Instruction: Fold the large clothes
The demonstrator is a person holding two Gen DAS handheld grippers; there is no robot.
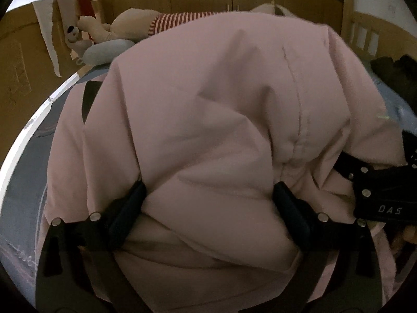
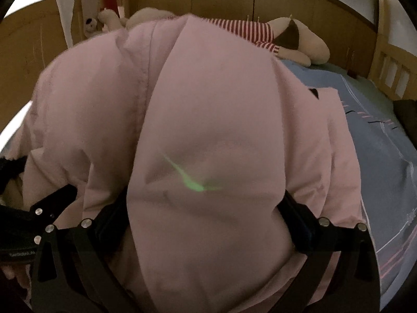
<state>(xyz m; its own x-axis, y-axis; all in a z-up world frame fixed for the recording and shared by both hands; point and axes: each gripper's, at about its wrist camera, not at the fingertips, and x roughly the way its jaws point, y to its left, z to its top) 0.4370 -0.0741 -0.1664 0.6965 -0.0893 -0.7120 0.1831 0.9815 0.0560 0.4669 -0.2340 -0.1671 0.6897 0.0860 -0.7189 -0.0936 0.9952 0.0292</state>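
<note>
A large, puffy pale pink jacket (image 1: 221,104) fills both views and lies bunched on a bed. My left gripper (image 1: 208,195) has its fingers spread wide, with a thick fold of the jacket bulging between them. My right gripper (image 2: 203,208) stands the same way, with a thick bulge of the jacket (image 2: 208,130) between its fingers; a green light streak lies on that fabric. The right gripper's black body shows at the right edge of the left wrist view (image 1: 378,195), close beside the left one. The fingertips are hidden by the fabric.
The bed has a blue-grey sheet (image 2: 385,143). A plush dog in a red-striped shirt (image 2: 286,39) and other soft toys (image 1: 104,31) lie at the head. Wooden wardrobe and bed rails (image 2: 391,73) stand behind. A dark garment (image 1: 396,78) lies at the right.
</note>
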